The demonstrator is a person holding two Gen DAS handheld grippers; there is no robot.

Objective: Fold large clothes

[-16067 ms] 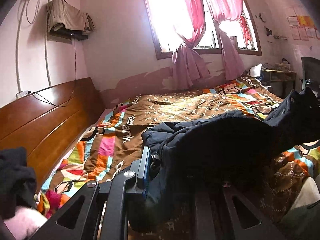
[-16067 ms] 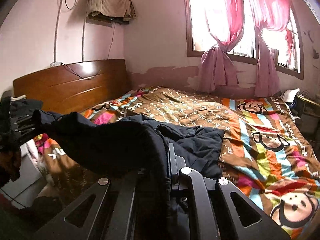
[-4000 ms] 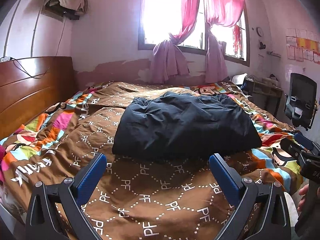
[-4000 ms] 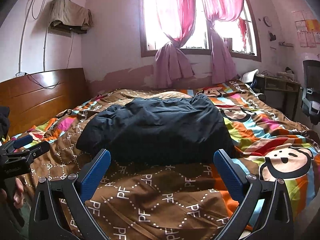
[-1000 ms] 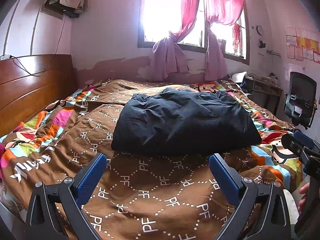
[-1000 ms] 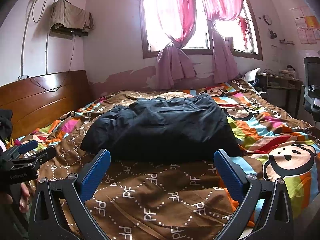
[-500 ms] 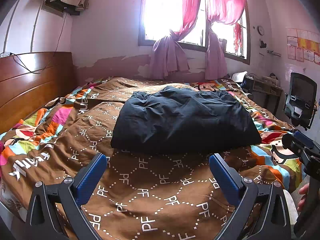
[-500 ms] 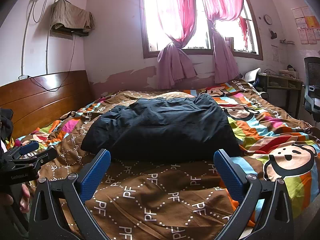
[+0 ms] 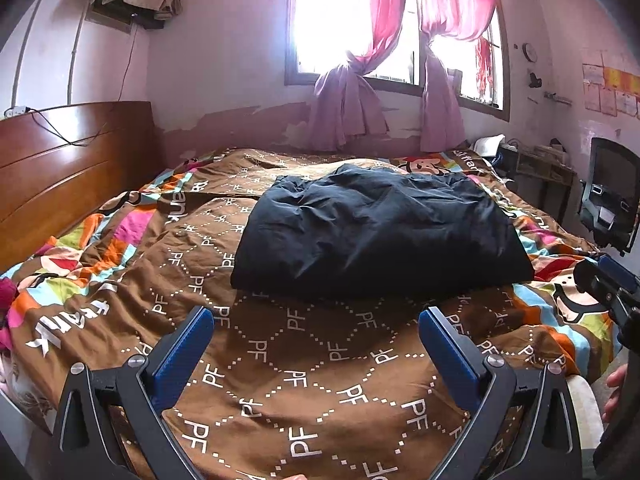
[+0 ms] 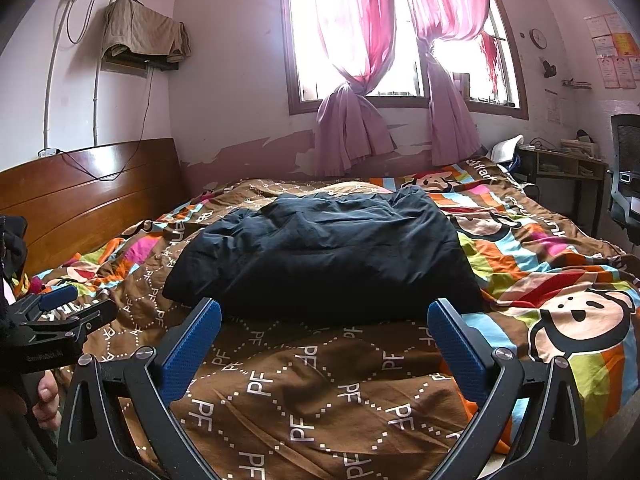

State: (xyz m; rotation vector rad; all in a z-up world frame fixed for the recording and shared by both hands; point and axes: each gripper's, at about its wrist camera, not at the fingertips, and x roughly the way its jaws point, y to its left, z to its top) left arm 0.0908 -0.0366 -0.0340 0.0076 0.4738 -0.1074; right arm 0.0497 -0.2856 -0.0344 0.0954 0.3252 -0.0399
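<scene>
We hold the left tool (image 9: 316, 330) and right tool (image 10: 324, 322) spread wide, gripping nothing, above the quilt (image 9: 304, 364). The folded jacket (image 9: 380, 232) lies mid-bed, perhaps slightly rumpled; a headboard (image 10: 88, 196) stands left.

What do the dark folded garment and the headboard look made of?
The dark navy folded garment looks like thin, matte woven synthetic, maybe padded: fine crinkles, faint sheen, puffy bulk. The reddish-brown headboard looks like varnished wood: grain and glossy highlights.
</scene>
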